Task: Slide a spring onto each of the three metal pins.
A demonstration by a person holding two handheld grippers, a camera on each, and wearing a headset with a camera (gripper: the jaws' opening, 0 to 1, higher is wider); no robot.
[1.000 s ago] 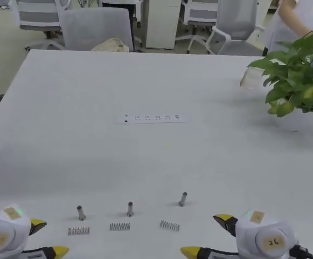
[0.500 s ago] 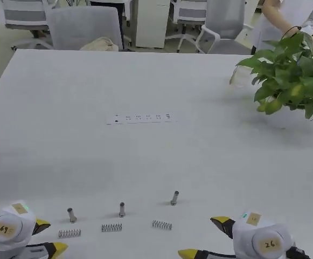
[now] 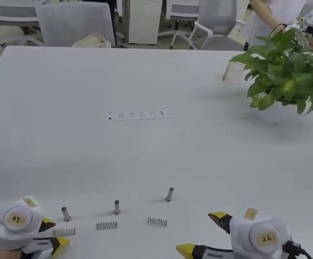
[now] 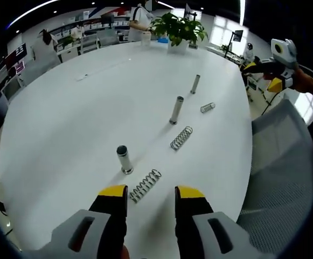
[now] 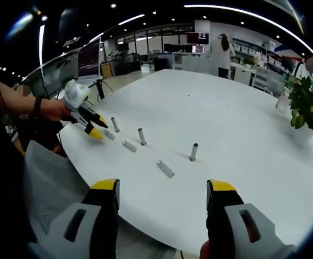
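Hovering released and empty, the left claw (image 4: 151,191) has the nearest spring (image 4: 144,185) just beyond its tips at 12 o'clock, lying flat on the bench (image 4: 64,118) beside the nearest pin (image 4: 123,159) at 11 o'clock. That spring looks light, thin and apt to roll or squirt away, so a gentle pinch across the coils at mid-length seems best. The right claw (image 5: 163,186) gapes empty too, the far spring (image 5: 165,168) ahead at 12 o'clock.

A white tabletop (image 3: 199,156) carries a socket strip (image 3: 136,115) near its middle and a plant (image 3: 283,70) by its far right corner. Grey chairs (image 3: 72,22) and a white cabinet (image 3: 144,21) stand beyond the far edge.
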